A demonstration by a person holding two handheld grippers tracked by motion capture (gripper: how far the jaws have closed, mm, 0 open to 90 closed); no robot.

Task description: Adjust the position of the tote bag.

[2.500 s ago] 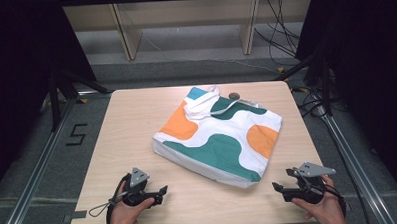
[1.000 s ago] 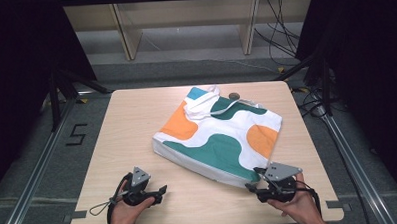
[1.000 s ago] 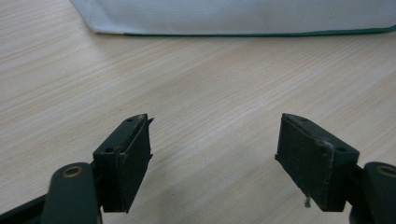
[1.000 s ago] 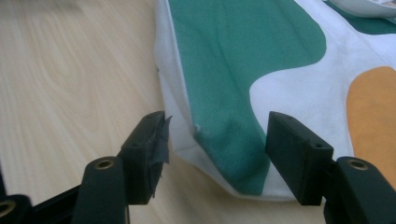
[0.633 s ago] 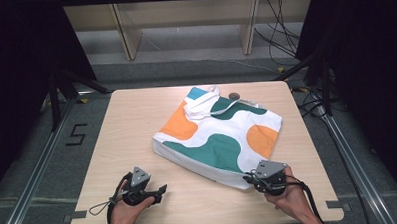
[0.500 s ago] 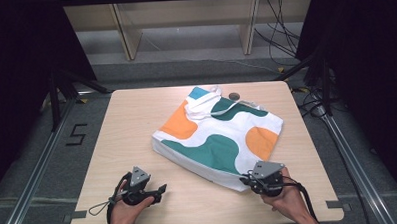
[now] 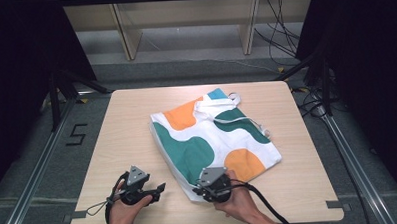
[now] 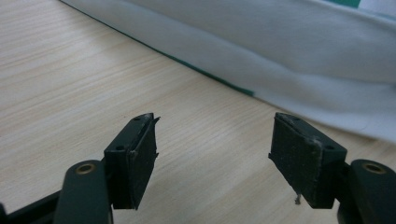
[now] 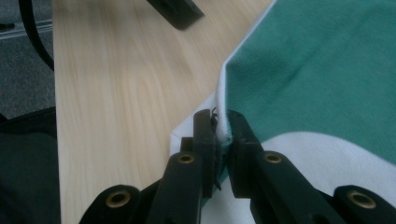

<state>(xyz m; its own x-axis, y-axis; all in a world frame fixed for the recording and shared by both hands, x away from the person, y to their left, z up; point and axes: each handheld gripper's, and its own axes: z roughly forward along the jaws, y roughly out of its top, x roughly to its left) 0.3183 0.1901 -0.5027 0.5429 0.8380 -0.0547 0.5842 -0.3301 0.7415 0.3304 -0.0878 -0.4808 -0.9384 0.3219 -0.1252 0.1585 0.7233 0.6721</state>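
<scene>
Left gripper [image 7: 156, 188] sits near the table's [image 7: 136, 119] front edge, left of centre — jaws spread over bare wood, having just eased a touch narrower, nothing between them. The tote bag [image 7: 212, 136] lies flat mid-table, its near corner toward the front edge. Right gripper [image 7: 202, 191] is there — jaws pressed together, pinching the bag's white-edged corner.

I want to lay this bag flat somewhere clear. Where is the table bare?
Bare wood lies left of the tote bag, from the far edge down to the left hand-held gripper, plus a narrow strip along the table's right edge. The near middle is crowded by both hand-held grippers.
</scene>
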